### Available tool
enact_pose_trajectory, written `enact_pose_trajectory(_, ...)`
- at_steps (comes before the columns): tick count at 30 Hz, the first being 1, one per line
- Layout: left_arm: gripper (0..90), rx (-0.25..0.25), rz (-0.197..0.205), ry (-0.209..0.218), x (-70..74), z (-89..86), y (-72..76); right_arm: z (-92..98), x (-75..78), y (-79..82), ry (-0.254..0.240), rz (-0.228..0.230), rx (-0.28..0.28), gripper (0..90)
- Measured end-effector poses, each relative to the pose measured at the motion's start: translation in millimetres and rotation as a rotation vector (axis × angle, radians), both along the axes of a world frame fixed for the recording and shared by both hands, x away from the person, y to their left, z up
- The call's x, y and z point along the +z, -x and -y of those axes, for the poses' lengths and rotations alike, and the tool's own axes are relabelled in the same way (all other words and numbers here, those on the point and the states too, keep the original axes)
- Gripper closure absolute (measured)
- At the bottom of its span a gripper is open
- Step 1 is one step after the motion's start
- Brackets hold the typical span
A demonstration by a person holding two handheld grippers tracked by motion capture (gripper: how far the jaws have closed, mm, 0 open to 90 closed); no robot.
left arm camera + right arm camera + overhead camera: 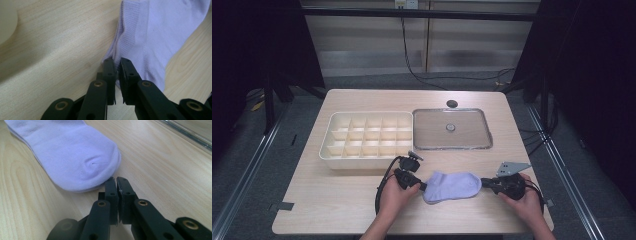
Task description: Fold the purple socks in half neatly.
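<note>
A pale lilac sock [451,186] lies flat on the wooden bench [337,200], stretched between the two grippers near the person's edge. The left gripper [424,186] sits at the sock's cuff end: in the left gripper view its two black jaws stand almost together, with the ribbed cuff edge [115,53] gathered at their tips and drawn into the thin gap, so they pinch the fabric there. The rest of the sock spreads away ahead of these jaws and to their right, and bare bench wood lies to their left.

The right gripper [482,183] meets the sock's toe end. In the right gripper view its jaws are pressed flat against each other (no gap shows between the pads), and the rounded toe [100,167] lies just ahead of their tips and to their left, its lowest edge touching them. Whether a sliver of fabric is actually caught between them I cannot tell. A small crease marks the toe's top layer.

Beyond both pairs of jaws, across the bench, stands a white divided organiser box [367,137], and beside it lies a clear flat lid [452,142] with a small knob in its middle; its metal-looking rim crosses the upper right corner of the right gripper view, well apart from those jaws.
</note>
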State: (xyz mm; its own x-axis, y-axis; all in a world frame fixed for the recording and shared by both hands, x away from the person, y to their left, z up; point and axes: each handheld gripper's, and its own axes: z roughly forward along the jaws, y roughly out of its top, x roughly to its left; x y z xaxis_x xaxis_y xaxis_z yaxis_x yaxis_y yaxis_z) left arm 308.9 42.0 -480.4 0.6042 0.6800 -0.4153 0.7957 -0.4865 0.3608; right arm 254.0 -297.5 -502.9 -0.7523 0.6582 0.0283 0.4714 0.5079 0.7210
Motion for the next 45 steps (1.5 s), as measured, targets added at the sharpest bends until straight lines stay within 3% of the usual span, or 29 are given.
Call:
enact_pose_trajectory(12,84.5,-0.016,-0.03,0.075,8.2,-4.9,-0.5,-0.9,-0.8,-0.1,-0.021,-0.014,0.012,87.6)
enact_pose_trajectory(25,84.7,-0.047,-0.05,0.115,18.3,-9.0,-1.3,-5.8,-1.3,0.1,-0.035,-0.023,0.034,87.6)
enact_pose_trajectory(32,83.8,-0.011,-0.044,0.079,13.6,-12.1,-4.1,-6.2,-1.4,0.2,-0.036,-0.024,0.033,87.3)
enact_pose_trajectory(34,81.9,-0.013,-0.06,0.045,10.1,-11.6,-4.3,-6.0,-1.5,-0.2,-0.037,-0.022,0.033,87.0)
enact_pose_trajectory(36,77.2,-0.01,-0.044,0.013,10.1,-11.8,-4.4,-5.8,-1.8,-0.4,-0.041,-0.023,0.034,86.9)
enact_pose_trajectory(41,67.9,0.034,-0.02,0.024,14.0,-13.3,-7.2,-6.3,-1.7,-0.5,-0.039,-0.023,0.032,86.9)
enact_pose_trajectory(45,65.1,0.03,-0.024,0.014,9.0,-7.5,-10.8,-6.6,-1.7,-0.6,-0.04,-0.025,0.033,86.9)
